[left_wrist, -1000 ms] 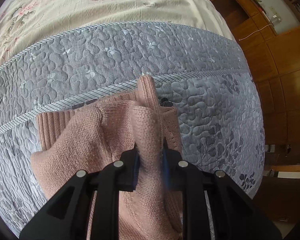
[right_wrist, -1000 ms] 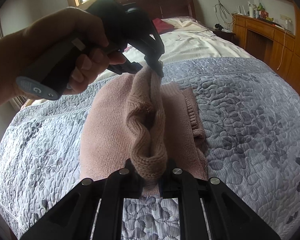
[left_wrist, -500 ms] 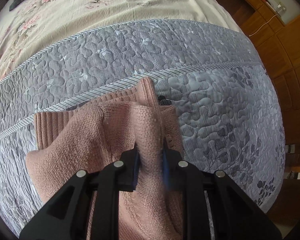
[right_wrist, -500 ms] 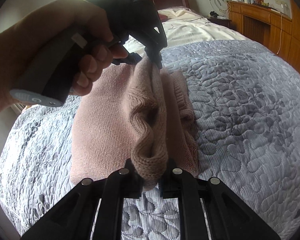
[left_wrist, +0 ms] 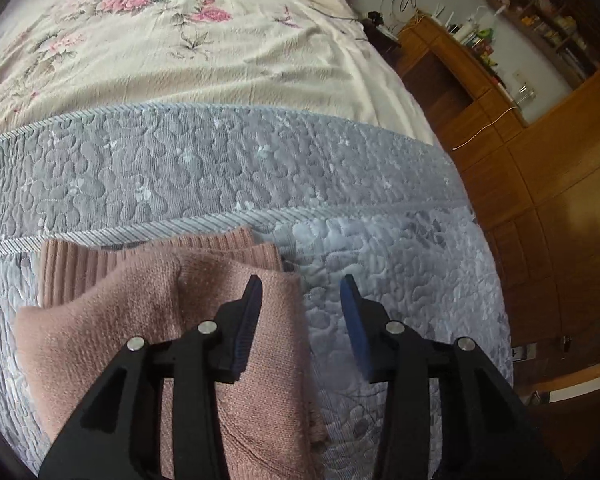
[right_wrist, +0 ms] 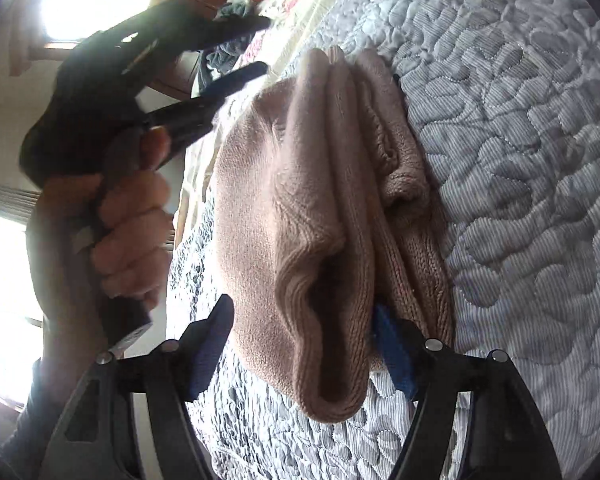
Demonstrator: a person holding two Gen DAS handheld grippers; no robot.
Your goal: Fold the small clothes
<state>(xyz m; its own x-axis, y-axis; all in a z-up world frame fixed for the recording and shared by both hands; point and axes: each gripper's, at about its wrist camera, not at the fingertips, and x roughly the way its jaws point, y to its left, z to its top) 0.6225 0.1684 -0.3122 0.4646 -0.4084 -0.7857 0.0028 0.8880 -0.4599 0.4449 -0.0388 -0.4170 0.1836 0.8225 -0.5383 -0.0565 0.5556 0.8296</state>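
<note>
Daylight blows out the bright window (right_wrist: 76, 4) at far left in the right wrist view; fisheye edges bend and darken, and the gripping hand (right_wrist: 112, 216) blurs.

sweater (left_wrist: 148, 320): matt pink knit | quilt (left_wrist: 220, 168): grey stitched cloth | cabinet (left_wrist: 560, 200): glossy wood

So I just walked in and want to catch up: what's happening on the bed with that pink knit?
A person is folding a small pink knit sweater on the grey quilted bedspread, one handheld gripper in each hand. The left gripper is open and clear of the cloth. The right gripper is open too, its fingers either side of a raised fold. The sweater lies folded over itself.
</note>
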